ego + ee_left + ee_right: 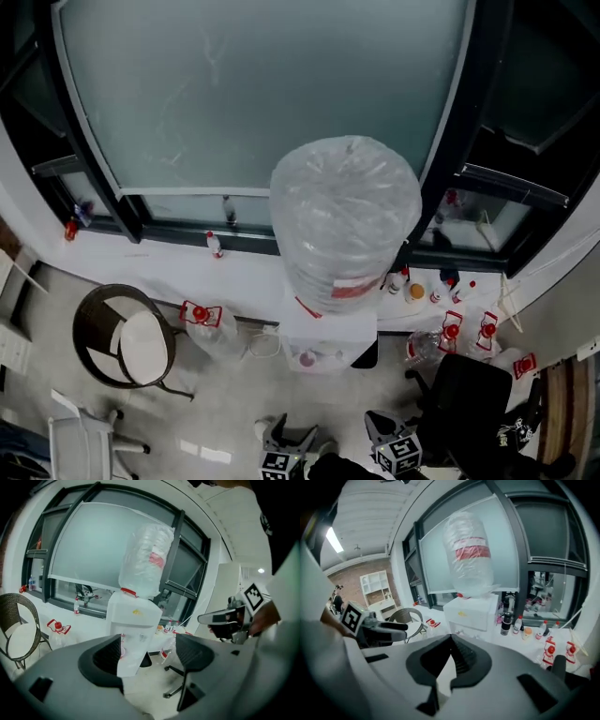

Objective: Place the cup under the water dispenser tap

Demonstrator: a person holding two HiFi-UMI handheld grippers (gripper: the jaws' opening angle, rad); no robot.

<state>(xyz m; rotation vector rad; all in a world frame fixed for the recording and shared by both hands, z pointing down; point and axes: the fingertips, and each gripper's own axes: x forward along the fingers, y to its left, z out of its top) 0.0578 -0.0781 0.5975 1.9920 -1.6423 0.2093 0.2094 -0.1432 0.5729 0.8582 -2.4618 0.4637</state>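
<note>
i could not make out the cup. my left gripper was spread and empty, my right gripper pressed together. both were cut off low before the water dispenser, which stood between a round chair and a black chair.

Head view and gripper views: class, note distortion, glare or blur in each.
Head view: steep angle, window frame splays outward. Left gripper view: fisheye bows straight lines, corners dark. Right gripper view: ceiling light blown out, water dispenser sharp, foreground soft.
</note>
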